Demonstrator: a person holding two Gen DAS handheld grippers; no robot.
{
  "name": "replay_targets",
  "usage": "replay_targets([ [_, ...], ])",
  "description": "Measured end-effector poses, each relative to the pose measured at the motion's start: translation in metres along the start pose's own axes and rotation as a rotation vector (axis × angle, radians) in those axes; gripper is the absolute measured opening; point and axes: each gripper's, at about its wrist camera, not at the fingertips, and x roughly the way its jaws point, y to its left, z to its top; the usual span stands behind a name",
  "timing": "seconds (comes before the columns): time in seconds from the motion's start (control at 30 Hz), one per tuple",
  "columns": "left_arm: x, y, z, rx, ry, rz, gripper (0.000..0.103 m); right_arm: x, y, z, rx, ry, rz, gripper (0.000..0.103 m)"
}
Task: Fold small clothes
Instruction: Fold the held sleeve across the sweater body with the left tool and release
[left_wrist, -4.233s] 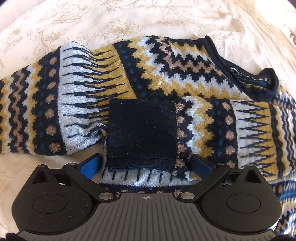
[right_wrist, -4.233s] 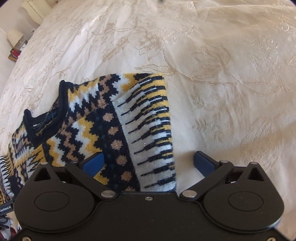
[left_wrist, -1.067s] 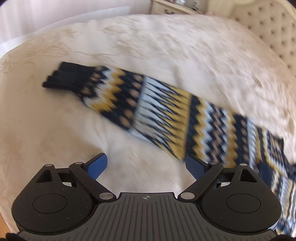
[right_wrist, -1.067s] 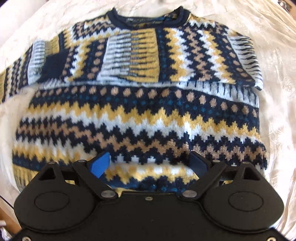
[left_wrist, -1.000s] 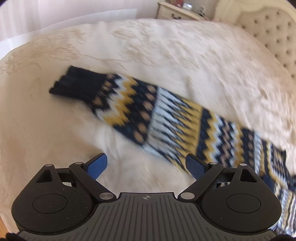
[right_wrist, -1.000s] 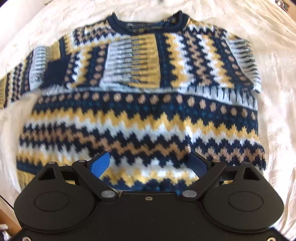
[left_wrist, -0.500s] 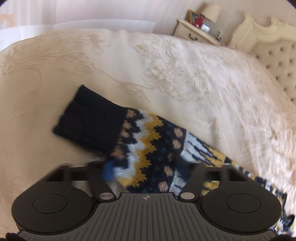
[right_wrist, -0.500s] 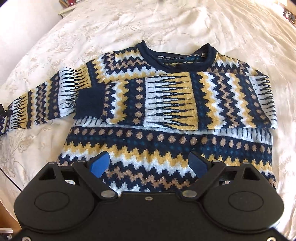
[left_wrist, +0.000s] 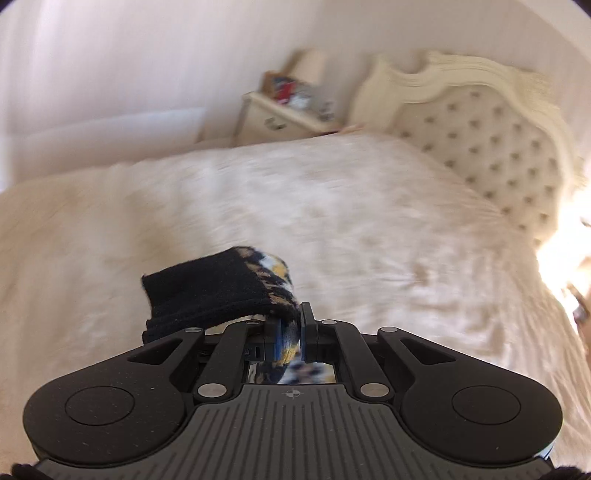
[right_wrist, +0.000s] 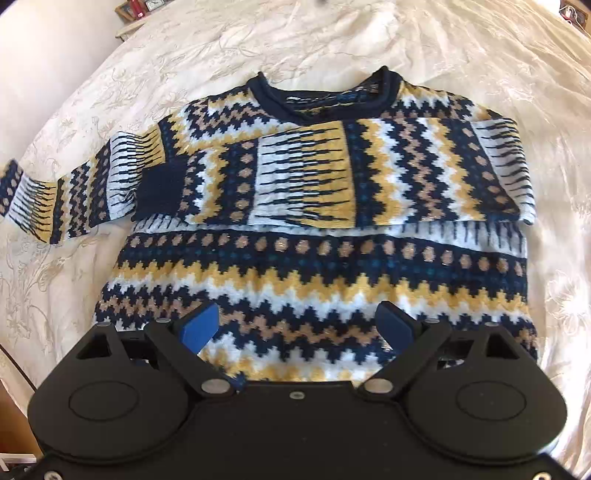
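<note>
The left claw (left_wrist: 289, 334) was clamped shut on the sweater's outstretched sleeve (left_wrist: 218, 291) just behind the dark cuff, knit bunched between the blue pads, the cuff sticking out to the left above the bed. The right claw (right_wrist: 295, 326) was held wide open, gripping nothing, hovering over the hem of the sweater (right_wrist: 314, 236), which was laid flat, neck away, one sleeve already folded across the chest. For the step in hand, judged to be the second sleeve fold, the sleeve would best be carried level across the chest and laid over the first one, cuff flat, without the body being dragged; the hem could be pinned by the open claw if it shifted. The bedspread (right_wrist: 461, 48) was cream with embroidered flowers, slightly wrinkled. A tufted headboard (left_wrist: 491, 140) and a cluttered nightstand (left_wrist: 273, 114) were seen against a pale wall, blurred.
</note>
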Motion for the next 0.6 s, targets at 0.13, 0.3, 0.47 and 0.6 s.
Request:
replay_targets([
  [0.13,-0.011,-0.074,-0.001,0.11,-0.033,-0.122,0.008,-0.009,-0.025,-0.007,0.027,-0.018,0.016,0.093],
  [0.3,-0.004,-0.158,-0.028,0.192,-0.001,-0.252,0.008,-0.021,-0.059,-0.015,0.063,-0.039,0.024,0.093],
  [0.47,0.019,-0.224,-0.08,0.24,0.097,-0.327,0.008,-0.034,-0.091,-0.019,0.101,-0.065,0.026,0.093],
  [0.6,0.041,-0.262,-0.125,0.309,0.193,-0.348,0.008,-0.041,-0.111,-0.021,0.123,-0.08,0.021,0.093],
])
